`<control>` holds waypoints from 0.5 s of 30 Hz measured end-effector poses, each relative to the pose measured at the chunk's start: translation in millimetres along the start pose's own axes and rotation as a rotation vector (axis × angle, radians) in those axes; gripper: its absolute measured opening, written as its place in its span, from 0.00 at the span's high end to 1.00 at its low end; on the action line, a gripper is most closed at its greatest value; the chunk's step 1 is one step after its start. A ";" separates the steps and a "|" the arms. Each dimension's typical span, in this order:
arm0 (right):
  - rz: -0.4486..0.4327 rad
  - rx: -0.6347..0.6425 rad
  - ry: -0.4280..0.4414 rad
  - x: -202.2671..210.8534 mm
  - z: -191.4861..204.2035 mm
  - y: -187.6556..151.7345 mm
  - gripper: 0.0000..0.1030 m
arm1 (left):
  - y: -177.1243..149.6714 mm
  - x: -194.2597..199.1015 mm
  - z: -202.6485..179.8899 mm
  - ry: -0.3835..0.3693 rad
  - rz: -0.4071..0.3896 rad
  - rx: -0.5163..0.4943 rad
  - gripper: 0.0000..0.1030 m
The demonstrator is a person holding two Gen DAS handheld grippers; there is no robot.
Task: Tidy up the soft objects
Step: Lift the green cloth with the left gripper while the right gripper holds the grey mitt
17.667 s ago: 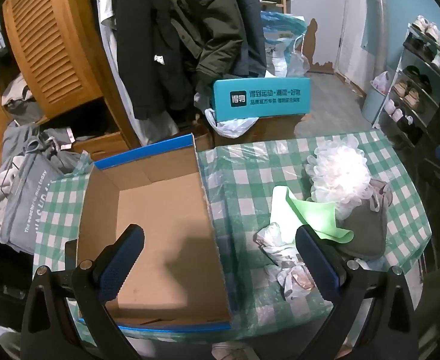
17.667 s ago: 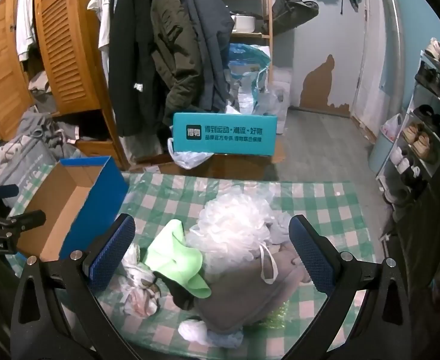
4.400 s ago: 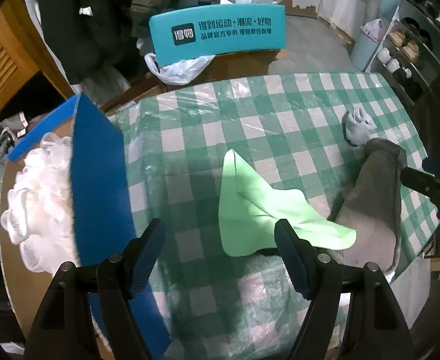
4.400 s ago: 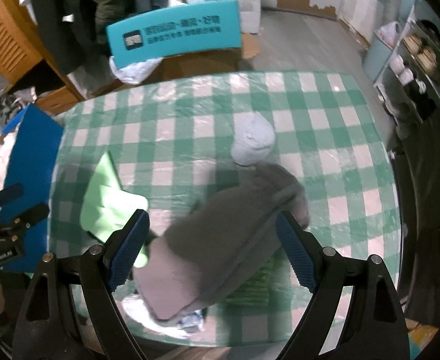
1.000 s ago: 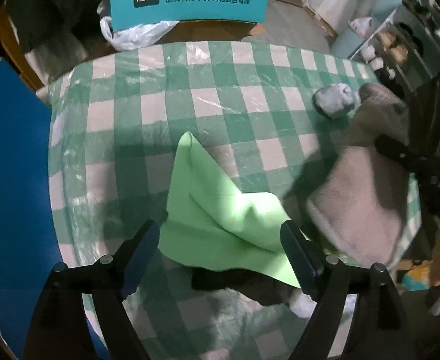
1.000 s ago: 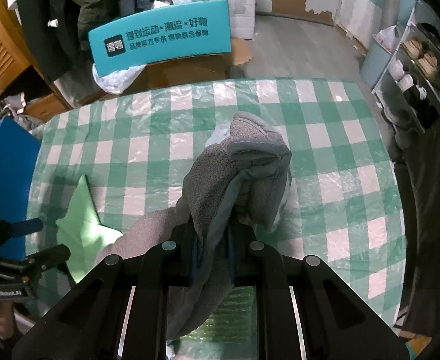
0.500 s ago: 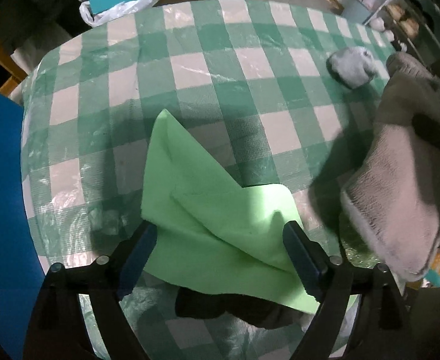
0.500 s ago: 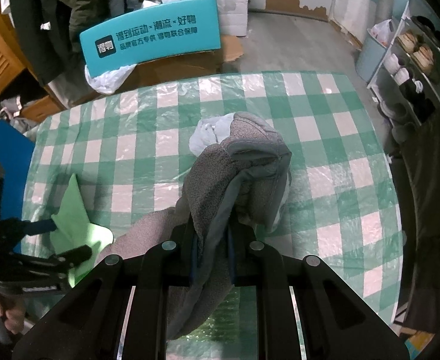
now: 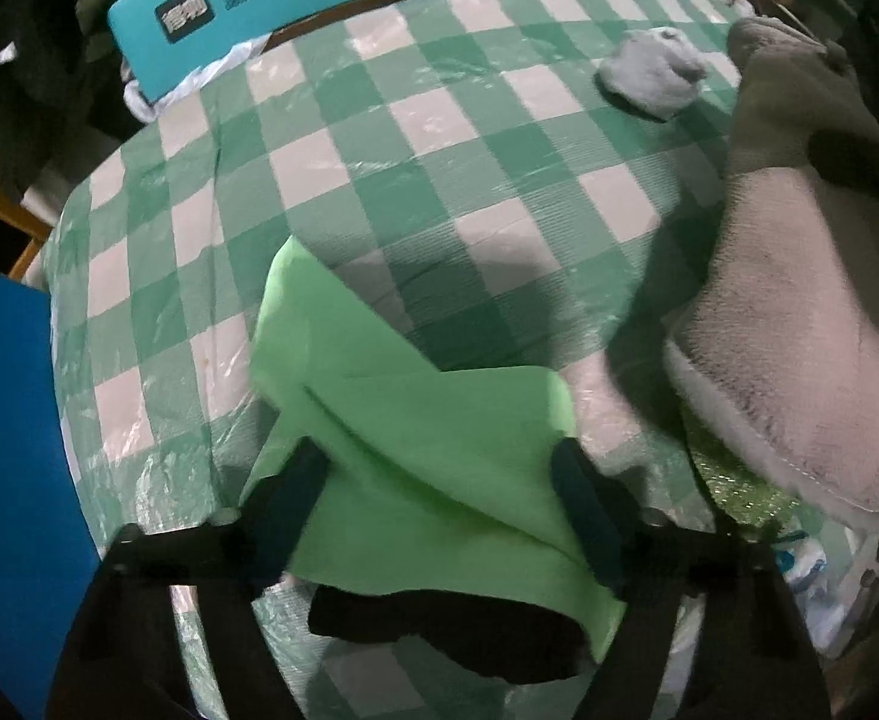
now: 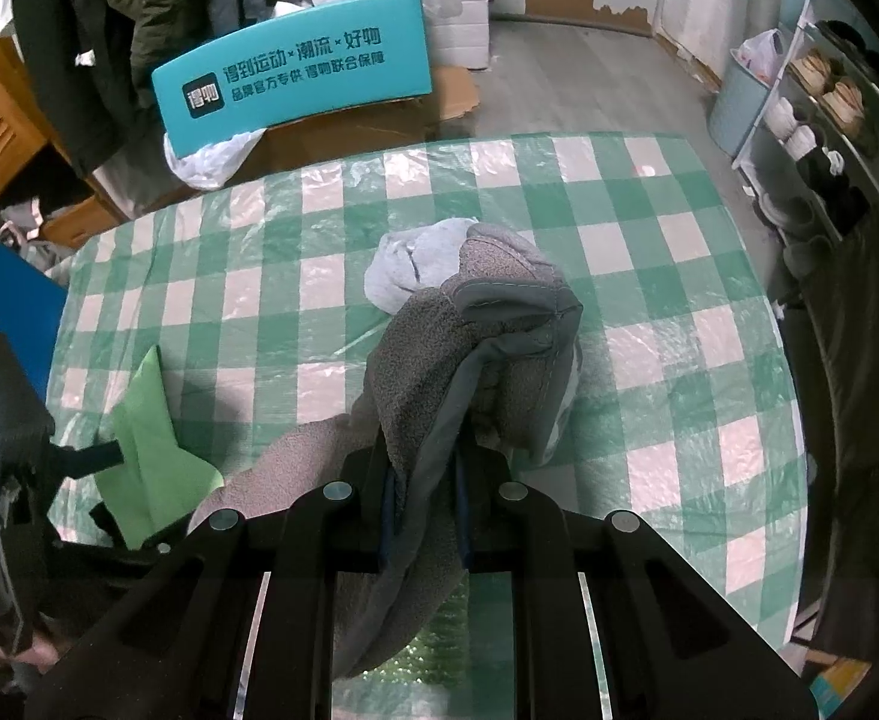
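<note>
A light green cloth (image 9: 415, 420) lies crumpled on the checked table (image 9: 439, 120), partly over a black item (image 9: 439, 630). My left gripper (image 9: 439, 492) points down over it. Its jaws are closing with the cloth between them, and the fingers (image 9: 301, 492) stand at the cloth's edges without pinching it. My right gripper (image 10: 424, 480) is shut on a grey fleece garment (image 10: 469, 360), held above the table and seen at the right of the left wrist view (image 9: 799, 330). A balled light grey sock (image 10: 409, 270) lies just behind the fleece.
The blue wall of the cardboard box (image 9: 7, 450) stands at the table's left edge. A teal printed box (image 10: 295, 84) and hanging coats are beyond the far edge. A shoe rack (image 10: 817, 120) stands to the right. A glittery green item (image 10: 439, 648) lies under the fleece.
My left gripper has dropped closer to the green cloth and its jaws have narrowed around it. The right gripper still holds the grey fleece in the same place.
</note>
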State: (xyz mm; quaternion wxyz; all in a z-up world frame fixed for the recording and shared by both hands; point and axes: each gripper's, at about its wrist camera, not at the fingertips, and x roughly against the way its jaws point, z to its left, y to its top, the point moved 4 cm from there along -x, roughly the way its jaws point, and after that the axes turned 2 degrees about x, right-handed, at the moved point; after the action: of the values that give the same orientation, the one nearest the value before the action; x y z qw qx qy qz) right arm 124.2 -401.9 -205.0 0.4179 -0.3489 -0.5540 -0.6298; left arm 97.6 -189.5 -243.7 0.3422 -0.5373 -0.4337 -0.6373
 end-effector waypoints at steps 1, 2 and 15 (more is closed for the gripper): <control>-0.001 0.000 0.002 0.7 0.4 -0.2 0.87 | 0.1 1.9 -2.6 -0.005 -0.007 -0.011 0.39; -0.002 0.001 0.003 1.2 0.8 -0.1 0.87 | 0.6 2.7 -3.9 -0.008 -0.012 -0.017 0.47; -0.021 -0.005 0.016 11.9 3.4 -0.5 0.87 | 4.2 17.5 -0.1 -0.068 -0.078 -0.026 0.90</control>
State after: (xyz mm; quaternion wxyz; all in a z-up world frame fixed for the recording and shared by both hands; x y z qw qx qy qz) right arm 118.8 -400.2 -194.0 0.4147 -0.3391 -0.5527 -0.6383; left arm 98.0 -190.6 -225.8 0.2951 -0.5458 -0.4575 -0.6370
